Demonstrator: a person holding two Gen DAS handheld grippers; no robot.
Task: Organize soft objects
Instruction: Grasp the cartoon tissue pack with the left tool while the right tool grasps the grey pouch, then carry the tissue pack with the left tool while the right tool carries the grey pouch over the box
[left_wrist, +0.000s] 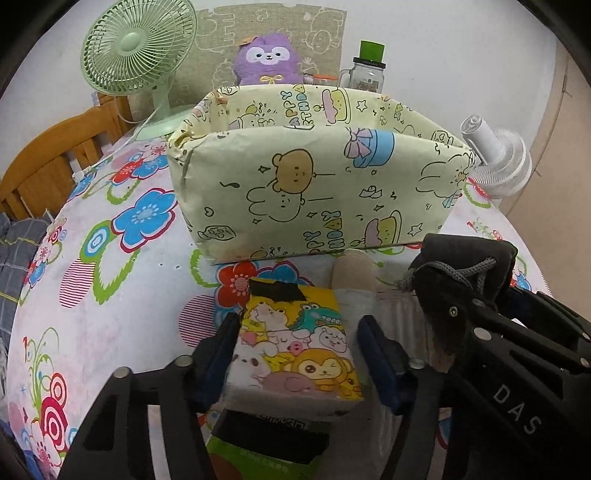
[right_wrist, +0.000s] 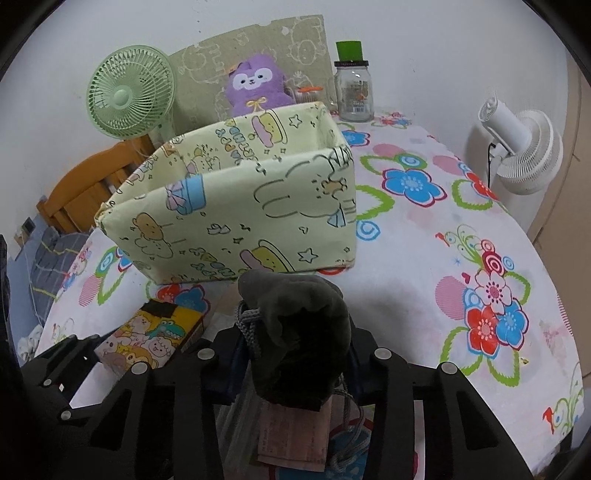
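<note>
**Helper:** What is my left gripper doing?

**Me:** My left gripper (left_wrist: 299, 354) has its two blue pads around a soft pack of tissues with cartoon animals printed on it (left_wrist: 295, 347). The left pad touches the pack. I see a small gap at the right pad, so I cannot tell if it squeezes yet.

**Helper:** And the other one?

**Me:** My right gripper (right_wrist: 295, 363) is clenched on a dark grey fuzzy pouch with a grey cord (right_wrist: 299, 332). The pouch bulges out above the pads.

**Helper:** Where is all that?

**Me:** Both are just in front of the pale yellow fabric box with cartoon bears and bunnies (left_wrist: 317, 184). The box stands open on the flowery tablecloth (left_wrist: 110, 277). The tissue pack is in front of the box's left half, the pouch in front of its right half. Behind the box sit a purple plush toy (left_wrist: 266, 59), a green fan (left_wrist: 138, 48) and a glass jar (left_wrist: 365, 75).
</note>
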